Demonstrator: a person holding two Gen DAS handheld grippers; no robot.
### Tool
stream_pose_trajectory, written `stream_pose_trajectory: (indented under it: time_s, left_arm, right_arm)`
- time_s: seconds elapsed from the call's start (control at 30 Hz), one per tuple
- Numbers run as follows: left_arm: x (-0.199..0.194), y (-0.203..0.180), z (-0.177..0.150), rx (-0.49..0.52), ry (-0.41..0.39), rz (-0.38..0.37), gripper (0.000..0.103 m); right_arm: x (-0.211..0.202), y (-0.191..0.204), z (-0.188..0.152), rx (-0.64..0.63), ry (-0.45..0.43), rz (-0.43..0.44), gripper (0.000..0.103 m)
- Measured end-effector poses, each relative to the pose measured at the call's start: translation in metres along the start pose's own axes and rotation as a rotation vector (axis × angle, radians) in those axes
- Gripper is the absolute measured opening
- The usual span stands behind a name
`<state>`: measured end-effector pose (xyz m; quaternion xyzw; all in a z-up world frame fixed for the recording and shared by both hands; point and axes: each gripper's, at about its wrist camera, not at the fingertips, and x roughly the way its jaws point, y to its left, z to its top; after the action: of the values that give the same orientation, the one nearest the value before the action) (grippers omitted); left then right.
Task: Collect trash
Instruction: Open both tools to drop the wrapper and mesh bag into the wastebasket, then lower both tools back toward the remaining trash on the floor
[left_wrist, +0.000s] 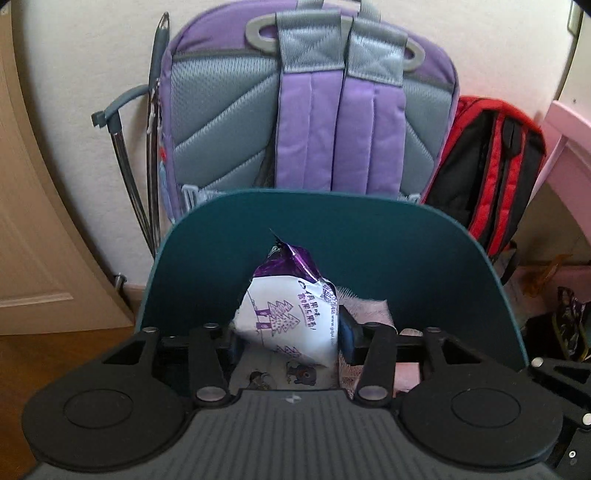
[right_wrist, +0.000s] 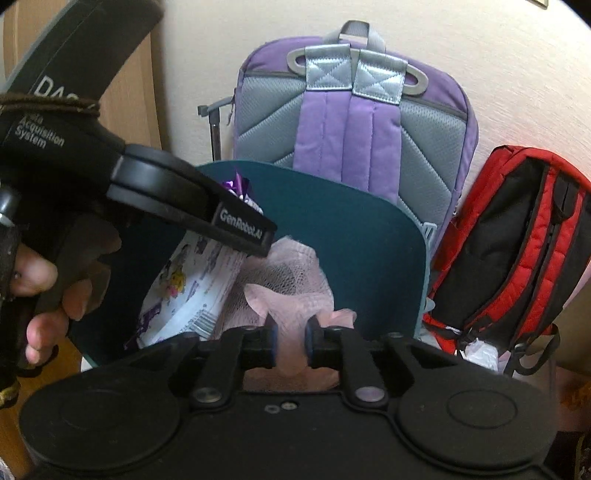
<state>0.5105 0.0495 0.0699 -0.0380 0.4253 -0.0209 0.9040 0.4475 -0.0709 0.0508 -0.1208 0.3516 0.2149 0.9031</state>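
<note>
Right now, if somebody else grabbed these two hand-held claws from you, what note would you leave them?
Left gripper: jaws apart around the white-and-purple snack wrapper, over the teal bin. I cannot tell whether the pads press on it.
Right gripper: jaws slightly apart, with the pink mesh netting between the pads, also over the bin.
Done: both pieces are at the bin, which stands in front of the purple backpack.
Left: let both drop fully in and pull back. Then check the clutter beside the red backpack, including something white at its foot; it might be trash.
</note>
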Motion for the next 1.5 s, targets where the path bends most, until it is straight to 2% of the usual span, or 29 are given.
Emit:
stream_pose_trajectory:
  time_s: [0.03, 0.2, 0.27, 0.33, 0.7, 1.1, 1.23, 1.5]
  left_arm:
    - [0.001, 0.0, -0.001, -0.001, 0.004, 0.004, 0.062]
    - [-0.004, -0.004, -0.004, 0.0, -0.001, -0.009, 0.063]
    - [-0.009, -0.006, -0.006, 0.006, -0.005, -0.011, 0.067]
    - [-0.015, -0.007, -0.008, 0.006, -0.012, -0.011, 0.071]
    - [-0.078, -0.017, -0.03, 0.037, -0.045, -0.014, 0.075]
    - [-0.171, -0.031, -0.081, 0.091, -0.089, -0.032, 0.075]
    - [-0.198, -0.036, -0.105, 0.11, -0.104, -0.039, 0.082]
    - [-0.229, -0.044, -0.16, 0.15, -0.091, -0.072, 0.082]
  right_arm:
    - [-0.001, 0.0, -0.001, -0.001, -0.001, 0.004, 0.025]
    - [-0.005, -0.003, 0.001, -0.008, 0.005, 0.018, 0.029]
    - [-0.01, -0.005, 0.004, 0.003, -0.002, 0.019, 0.03]
    - [-0.015, -0.008, 0.004, 0.019, -0.008, 0.025, 0.037]
    - [-0.078, -0.007, 0.0, 0.055, -0.045, 0.031, 0.043]
    - [-0.163, 0.01, -0.029, 0.088, -0.077, 0.055, 0.047]
    - [-0.184, 0.016, -0.043, 0.087, -0.078, 0.068, 0.048]
    - [-0.22, 0.026, -0.085, 0.089, -0.066, 0.089, 0.049]
